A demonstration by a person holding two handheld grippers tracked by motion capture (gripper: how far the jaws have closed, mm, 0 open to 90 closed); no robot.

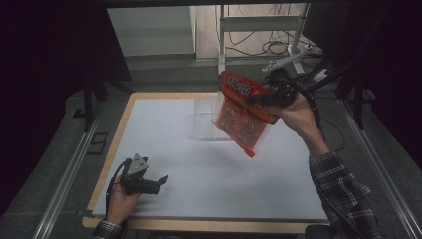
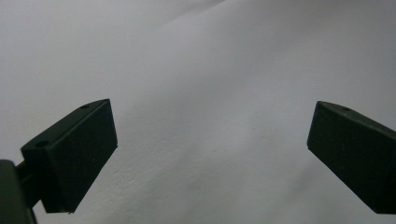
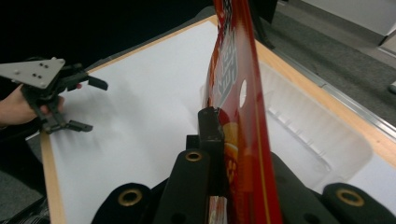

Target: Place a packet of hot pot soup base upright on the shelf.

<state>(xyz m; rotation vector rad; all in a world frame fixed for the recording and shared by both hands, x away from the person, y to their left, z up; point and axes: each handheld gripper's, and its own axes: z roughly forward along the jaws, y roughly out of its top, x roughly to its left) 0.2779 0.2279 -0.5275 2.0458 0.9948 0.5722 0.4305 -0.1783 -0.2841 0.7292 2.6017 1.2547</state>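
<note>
Our right gripper is clamped on the top edge of the snack bag, held above the table's far edge. It looks light, crinkly and slippery. Our left gripper rests open.

This looks like a lab or recording studio set up for filming hand work, not a home. A wooden-edged worktop covered with a plain white sheet stands in the middle on grey carpet floor. Black curtains hang at the left and right, shutting the bench off from the room. Long metal rails run along the floor on both sides of the worktop. At the far side stands a white metal frame stand, and loose black cables lie tangled on the floor around its feet, next to a pale wall.
</note>
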